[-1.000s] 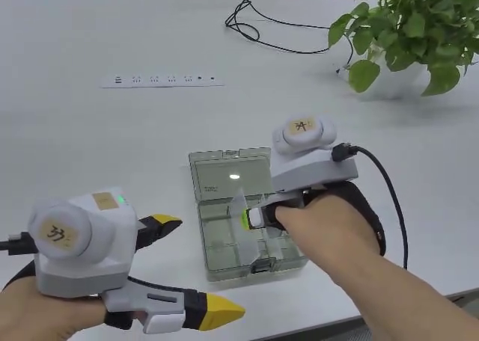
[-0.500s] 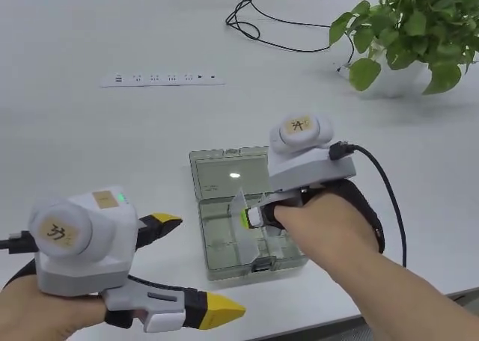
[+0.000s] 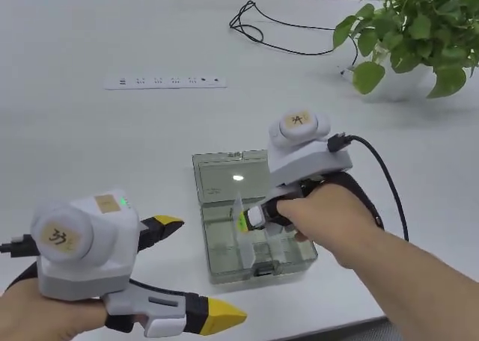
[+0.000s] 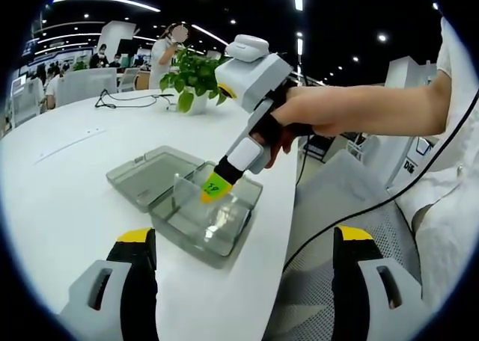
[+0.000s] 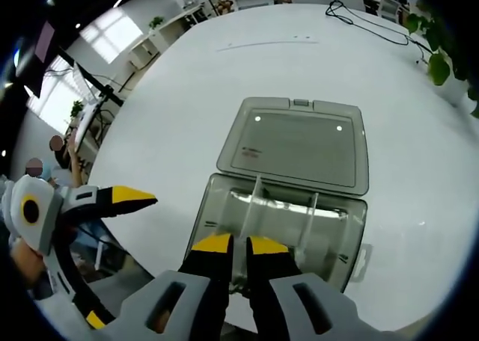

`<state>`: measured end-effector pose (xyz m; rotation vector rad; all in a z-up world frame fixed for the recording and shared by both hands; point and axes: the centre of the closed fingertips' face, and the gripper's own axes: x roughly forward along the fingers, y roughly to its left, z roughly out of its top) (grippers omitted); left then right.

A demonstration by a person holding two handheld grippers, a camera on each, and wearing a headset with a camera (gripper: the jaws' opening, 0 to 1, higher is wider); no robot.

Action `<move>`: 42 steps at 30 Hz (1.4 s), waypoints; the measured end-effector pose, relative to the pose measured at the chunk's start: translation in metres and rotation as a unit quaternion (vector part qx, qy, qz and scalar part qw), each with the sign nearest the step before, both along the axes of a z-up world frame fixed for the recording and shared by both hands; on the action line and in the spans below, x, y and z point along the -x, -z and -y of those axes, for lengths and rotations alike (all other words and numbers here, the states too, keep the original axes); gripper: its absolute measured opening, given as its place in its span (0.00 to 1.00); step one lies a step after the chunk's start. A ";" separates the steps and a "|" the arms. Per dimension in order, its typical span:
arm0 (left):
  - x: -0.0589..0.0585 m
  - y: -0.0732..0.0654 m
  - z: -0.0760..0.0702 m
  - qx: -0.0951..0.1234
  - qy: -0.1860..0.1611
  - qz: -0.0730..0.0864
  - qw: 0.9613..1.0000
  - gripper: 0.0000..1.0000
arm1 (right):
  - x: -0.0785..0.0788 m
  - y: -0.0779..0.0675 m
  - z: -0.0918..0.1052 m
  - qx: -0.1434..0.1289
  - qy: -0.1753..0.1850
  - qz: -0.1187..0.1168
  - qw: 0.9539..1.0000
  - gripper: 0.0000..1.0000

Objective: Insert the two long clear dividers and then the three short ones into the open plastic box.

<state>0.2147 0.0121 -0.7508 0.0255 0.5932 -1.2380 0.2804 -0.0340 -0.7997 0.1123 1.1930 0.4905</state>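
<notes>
The open clear plastic box (image 3: 224,253) lies near the table's front edge, its lid (image 3: 228,178) folded flat behind it. My right gripper (image 3: 245,220) reaches into the box from the right, shut on a clear divider (image 3: 238,209) that stands upright in the tray. In the right gripper view the divider (image 5: 252,205) runs from the closed jaws (image 5: 239,245) to the far wall of the box (image 5: 353,229), and a second divider (image 5: 310,212) stands parallel to it. My left gripper (image 3: 196,268) hovers open at the lower left, apart from the box (image 4: 224,232) and holding nothing.
A white power strip (image 3: 168,81) lies further back on the table. A black cable (image 3: 277,34) and a potted plant (image 3: 419,27) sit at the far right. The table's front edge runs just below the box.
The divider in my right gripper has gone from leaning to standing more upright in the box. The left gripper has stayed put; the head camera shifted slightly.
</notes>
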 end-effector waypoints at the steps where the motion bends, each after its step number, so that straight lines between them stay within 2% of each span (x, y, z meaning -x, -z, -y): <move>1: 0.000 0.000 0.000 0.000 0.000 0.001 1.000 1.00 | 0.000 0.001 -0.001 -0.003 -0.001 -0.002 1.000 0.08; 10: -0.004 -0.001 -0.001 0.001 -0.006 0.002 1.000 1.00 | 0.001 0.009 -0.001 -0.027 -0.001 -0.022 0.999 0.09; 28: -0.006 -0.008 -0.007 0.003 -0.030 0.007 1.000 1.00 | 0.004 0.019 -0.004 -0.049 -0.001 -0.029 0.998 0.11; 33: -0.007 -0.011 -0.009 0.003 -0.041 0.008 0.999 1.00 | 0.004 0.020 -0.004 -0.080 0.011 -0.034 0.996 0.12; 36: -0.008 -0.014 -0.011 0.005 -0.049 0.010 0.999 1.00 | 0.004 0.017 -0.005 -0.116 0.035 -0.044 0.992 0.14; 42: -0.009 -0.018 -0.014 0.004 -0.062 0.015 0.998 1.00 | 0.004 0.005 0.002 -0.143 0.037 -0.036 0.988 0.15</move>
